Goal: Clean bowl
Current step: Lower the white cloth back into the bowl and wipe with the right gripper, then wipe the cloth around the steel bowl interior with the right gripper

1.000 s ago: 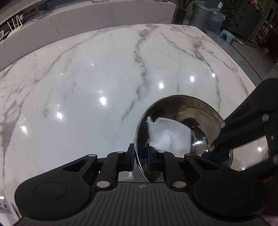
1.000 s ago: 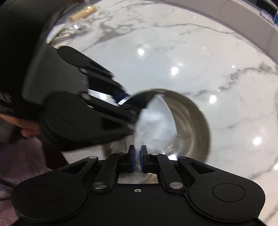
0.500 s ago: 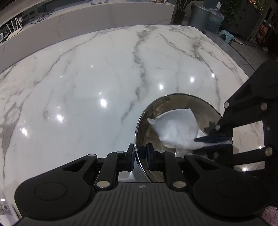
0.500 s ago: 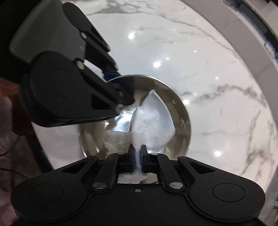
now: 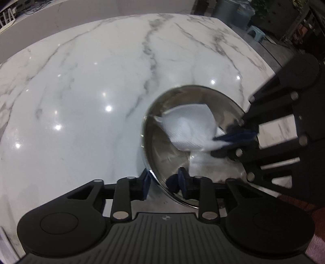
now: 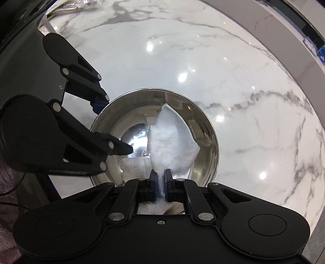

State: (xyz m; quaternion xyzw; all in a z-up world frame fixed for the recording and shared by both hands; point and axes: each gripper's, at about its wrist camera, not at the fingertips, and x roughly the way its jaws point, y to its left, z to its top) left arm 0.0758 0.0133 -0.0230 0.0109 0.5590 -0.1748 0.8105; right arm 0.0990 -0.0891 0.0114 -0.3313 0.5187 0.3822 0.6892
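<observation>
The right gripper is pinching a white, textured cloth inside the shiny round steel bowl. The left gripper is clamping the bowl's rim, tilting it on the glossy marble table.

Glossy white counter, grey-veined; steel bowl near its edge, crinkled wrap far off.
</observation>
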